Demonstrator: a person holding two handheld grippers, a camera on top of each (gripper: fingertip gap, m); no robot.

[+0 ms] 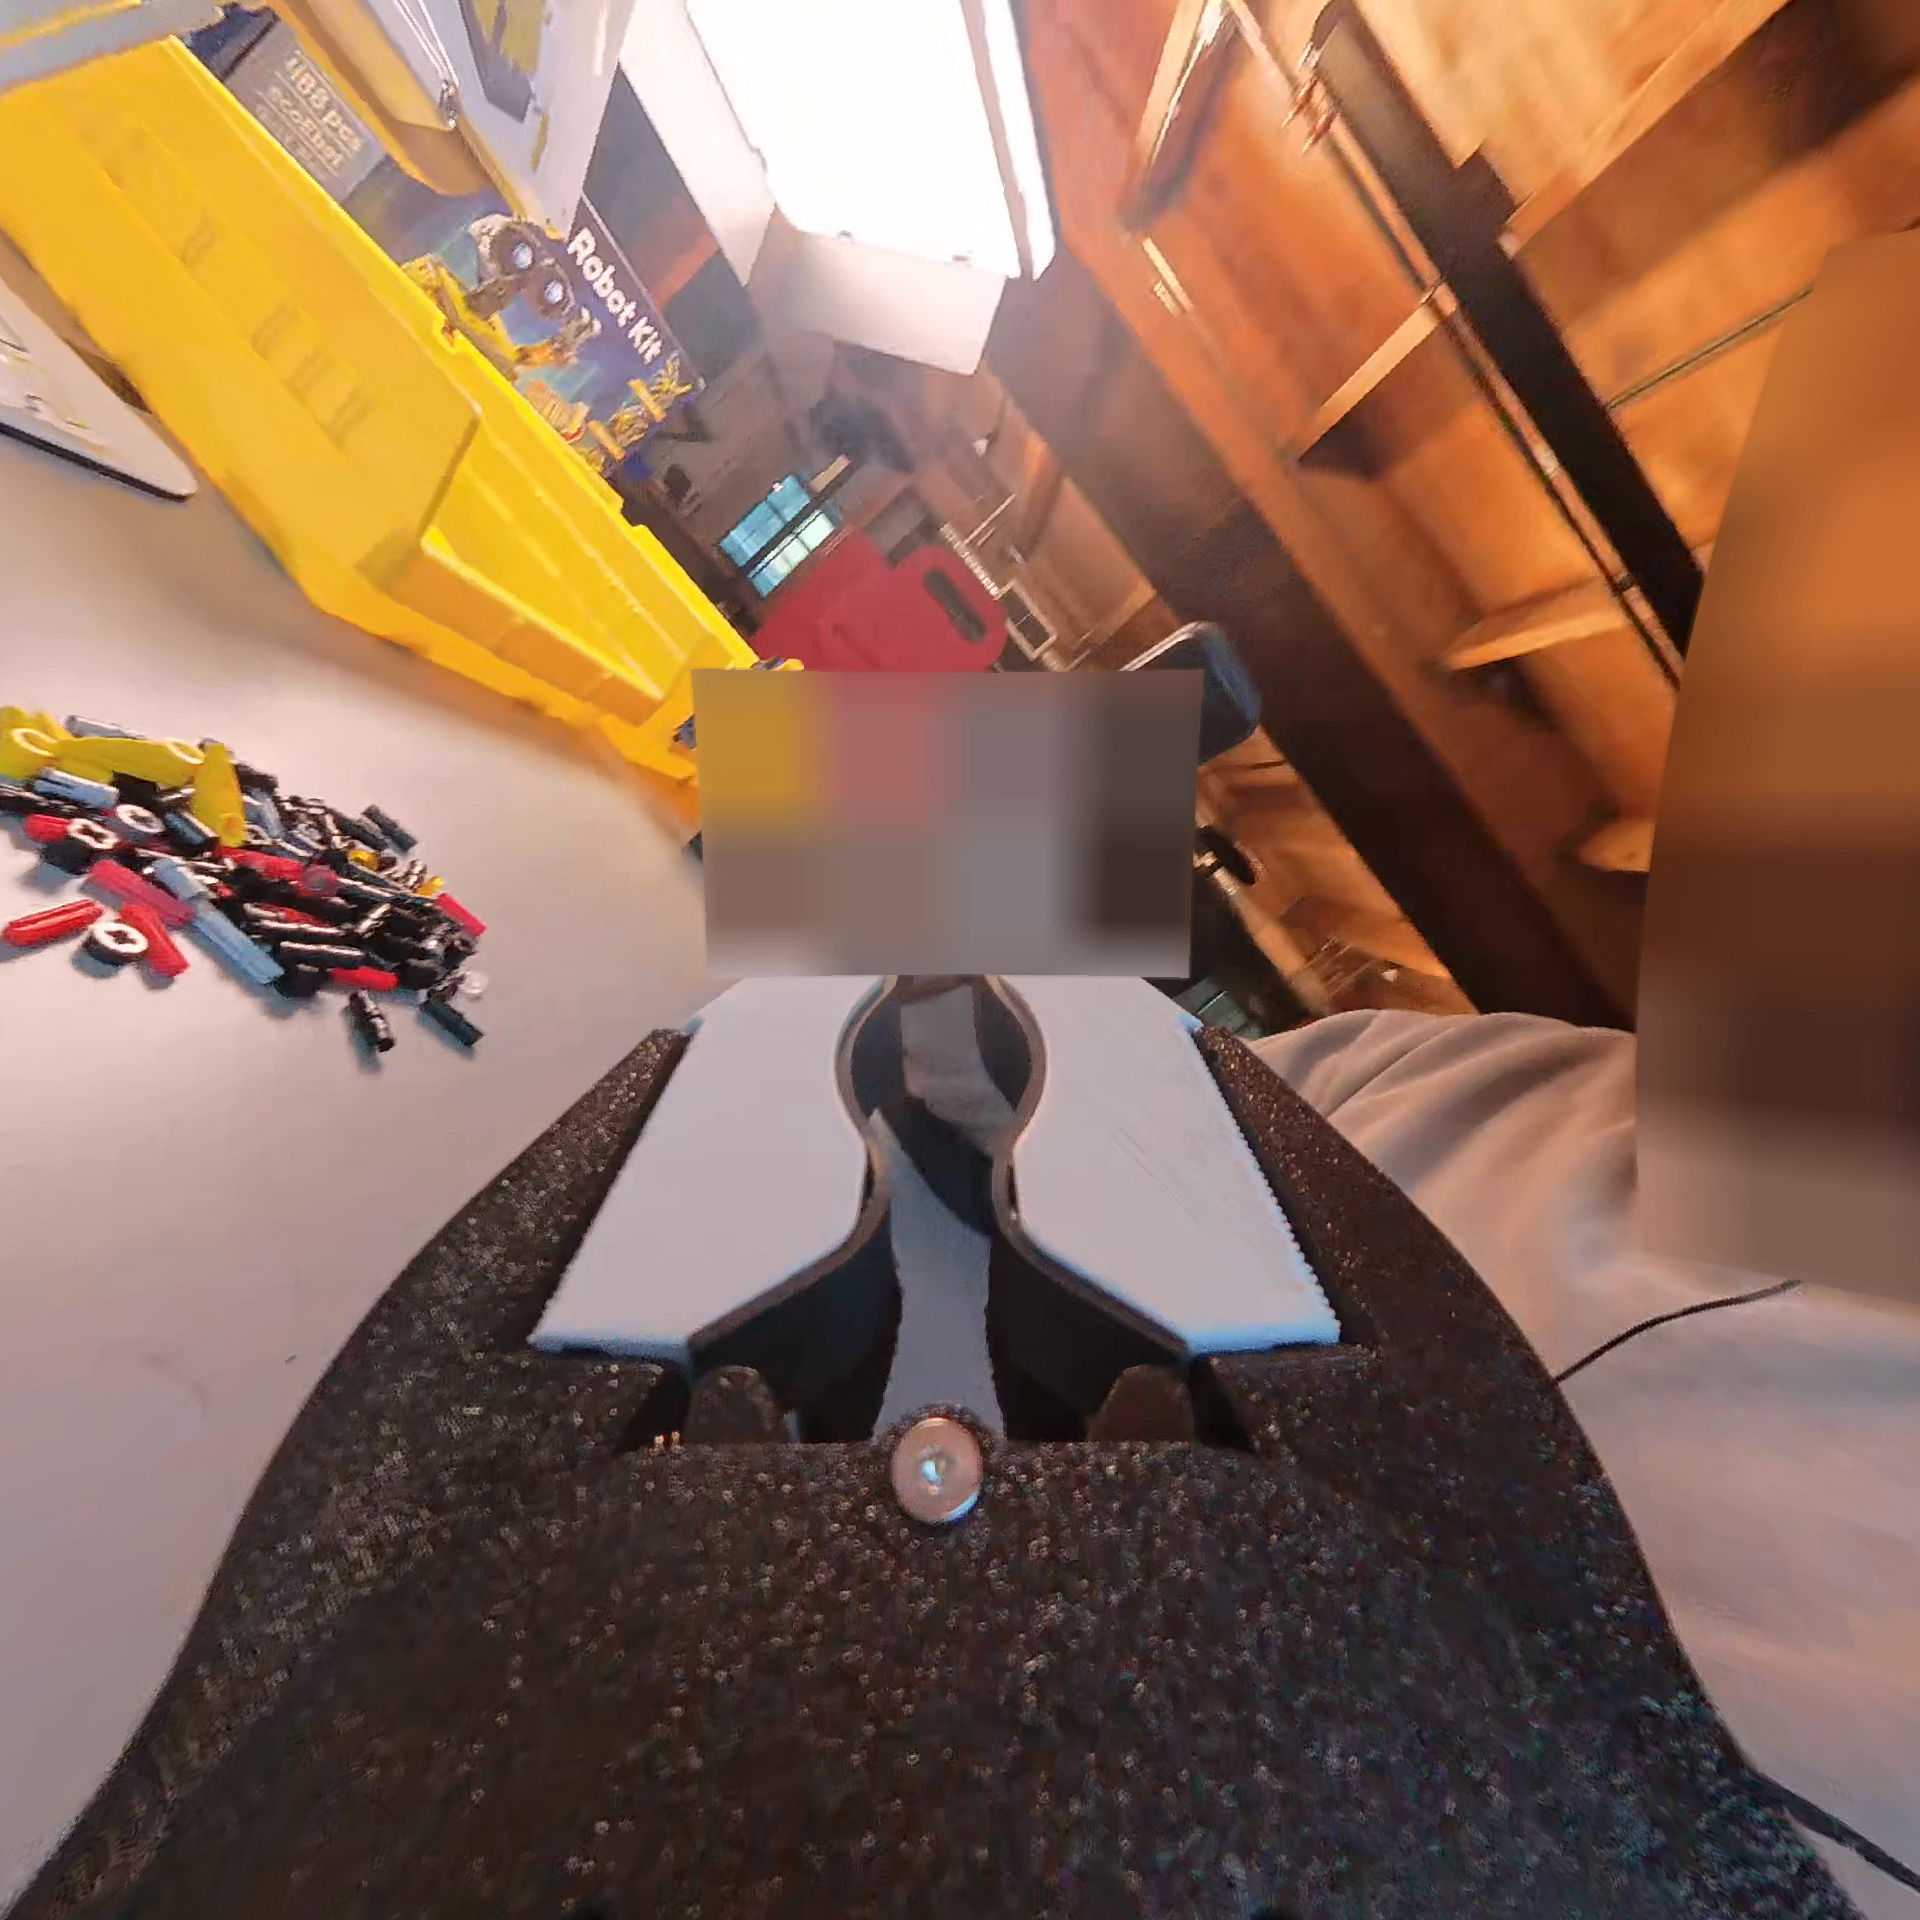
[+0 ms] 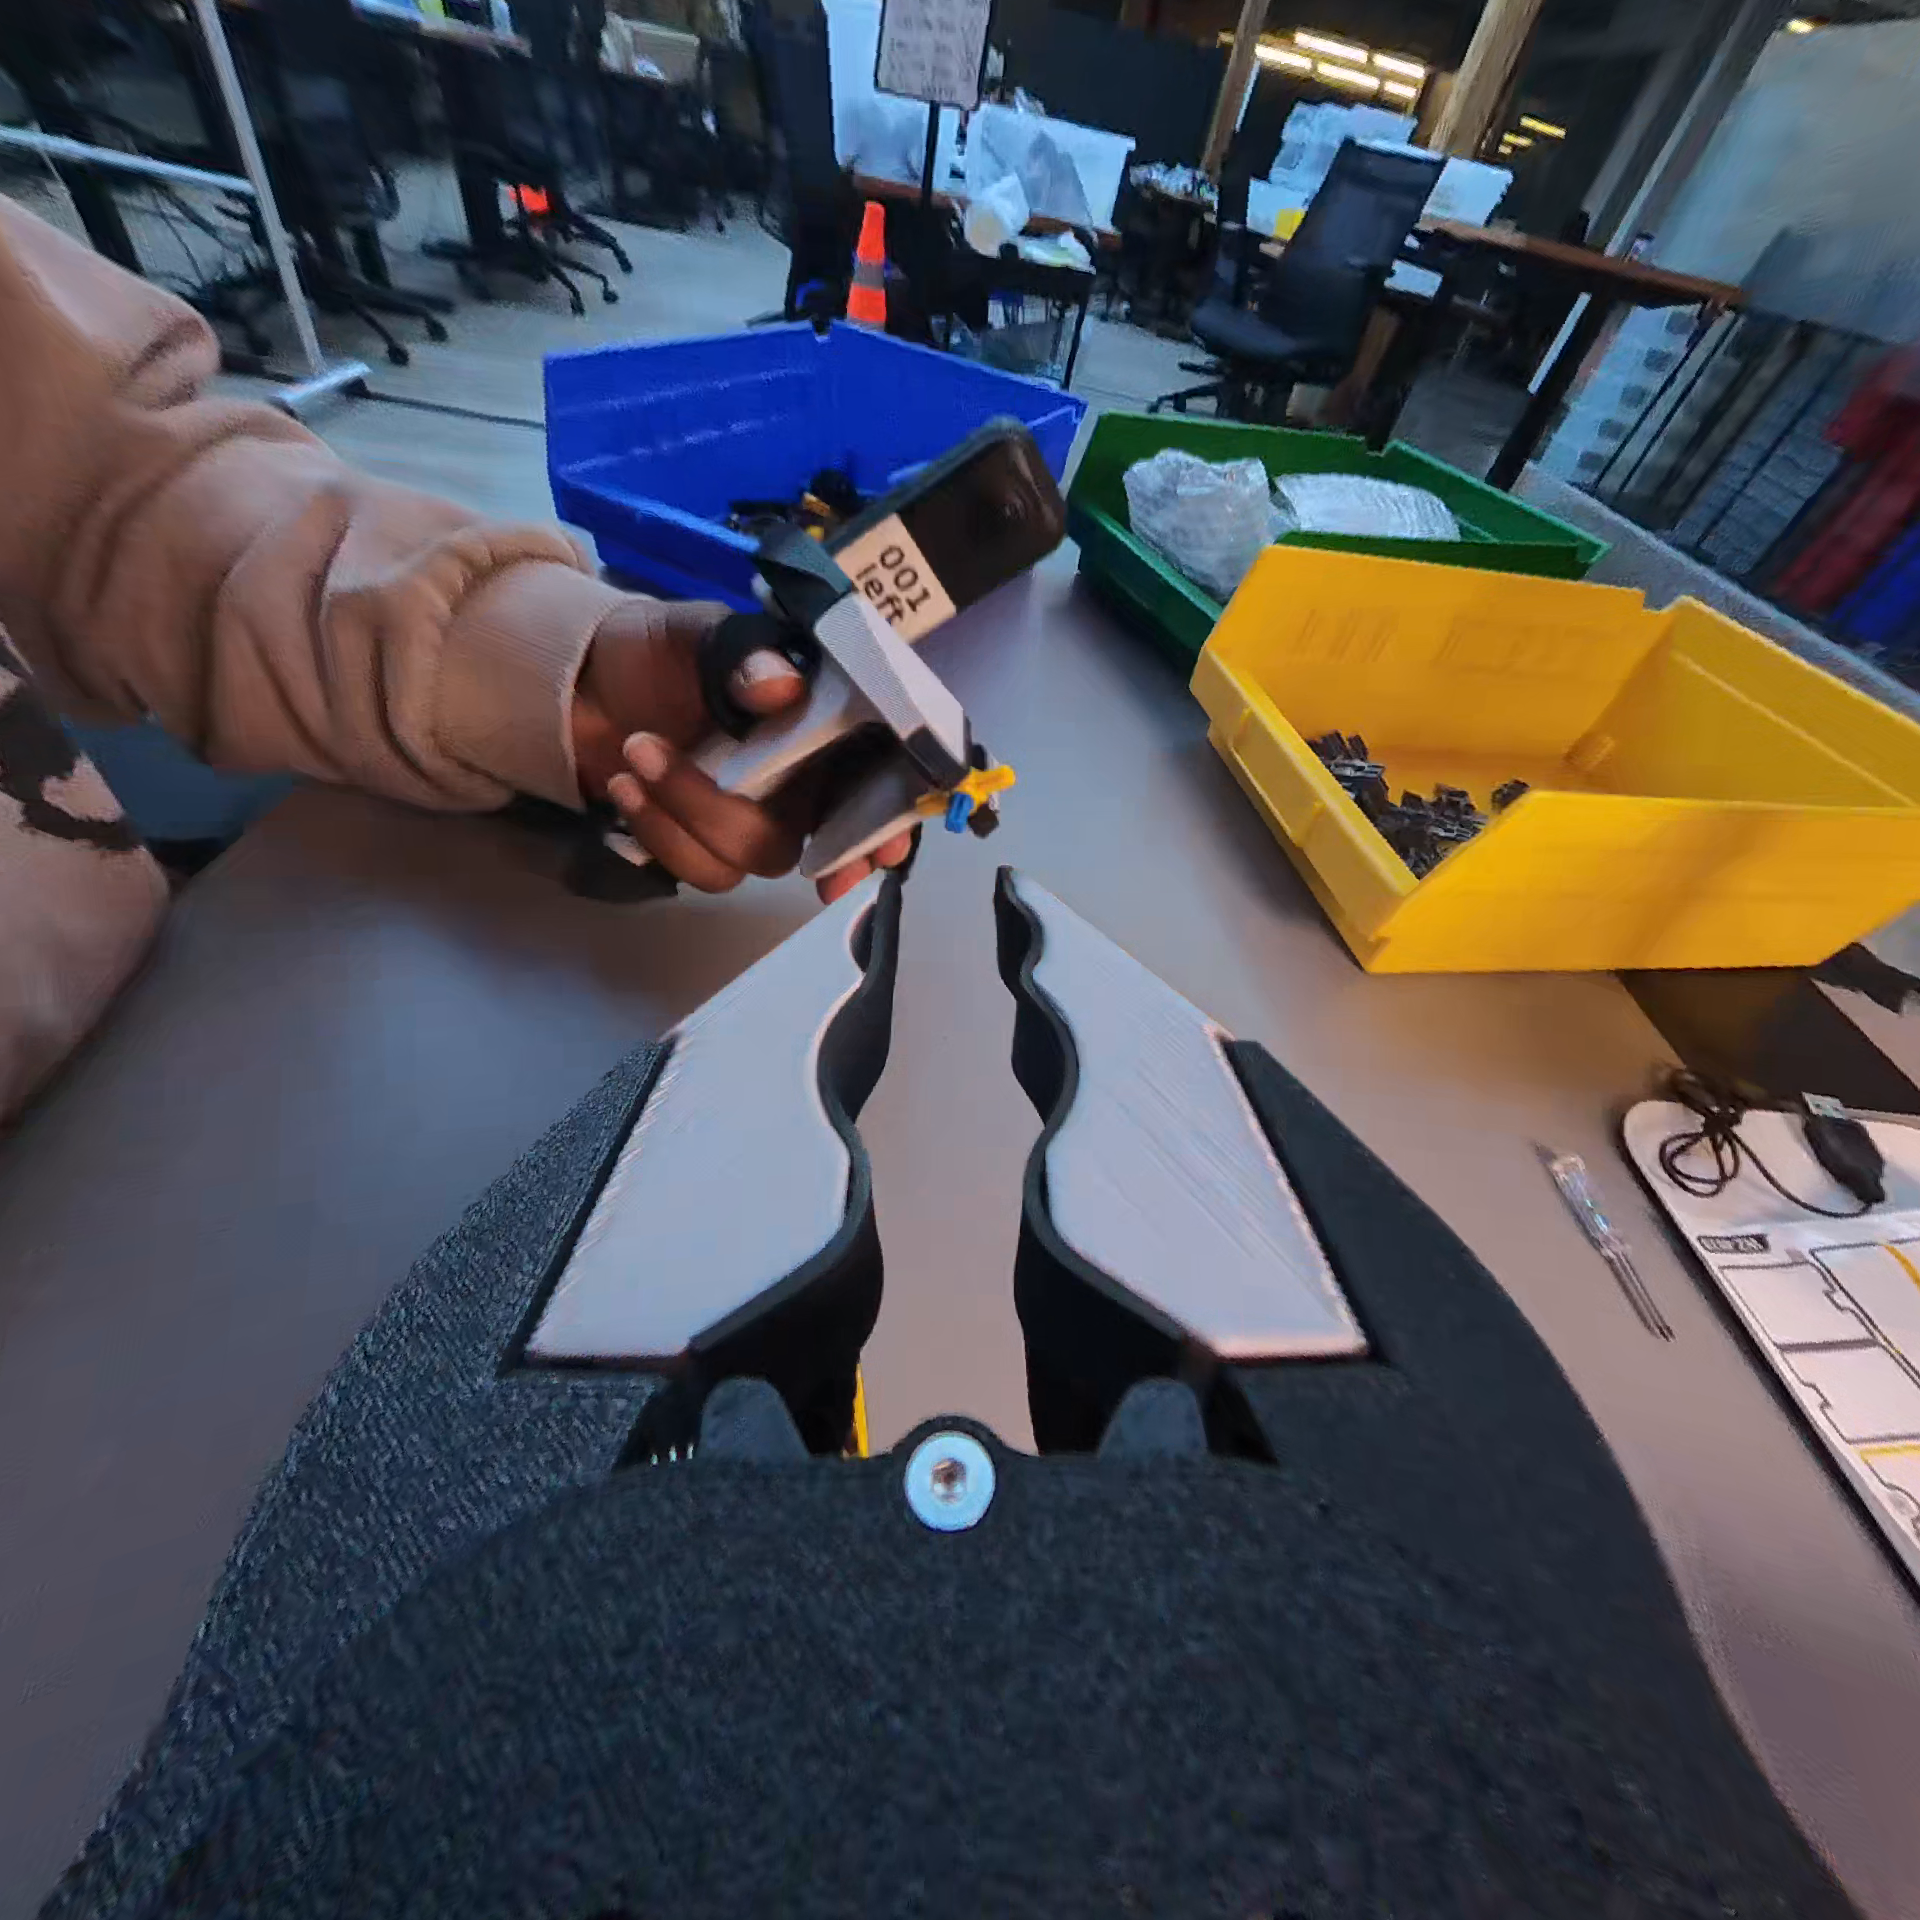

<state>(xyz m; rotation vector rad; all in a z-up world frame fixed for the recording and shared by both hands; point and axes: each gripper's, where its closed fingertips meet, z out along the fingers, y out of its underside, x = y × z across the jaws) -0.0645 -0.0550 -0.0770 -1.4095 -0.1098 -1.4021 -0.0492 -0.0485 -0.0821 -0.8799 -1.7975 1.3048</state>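
In the right wrist view a hand holds my left gripper [image 2: 951, 800] above the grey table [image 2: 416, 1039]. Its tips are shut on a small assembly of yellow, blue and black building pieces [image 2: 982, 781]. My right gripper [image 2: 948, 883] is open and empty, with its tips just below and in front of that assembly and not touching it. In the left wrist view my left gripper [image 1: 940, 997] has its fingers close together, and a blurred patch hides the tips. A pile of small red, black, grey and yellow pieces [image 1: 239, 894] lies on the table to its left.
A blue bin [image 2: 727, 416], a green bin [image 2: 1143, 582] with plastic bags and a yellow bin [image 2: 1558, 904] with black pieces [image 2: 1403, 800] stand at the back and right. A printed sheet [image 2: 1818, 1299], a cable [image 2: 1766, 1143] and a thin tool [image 2: 1605, 1236] lie at right. My left and right fingertips are right by each other.
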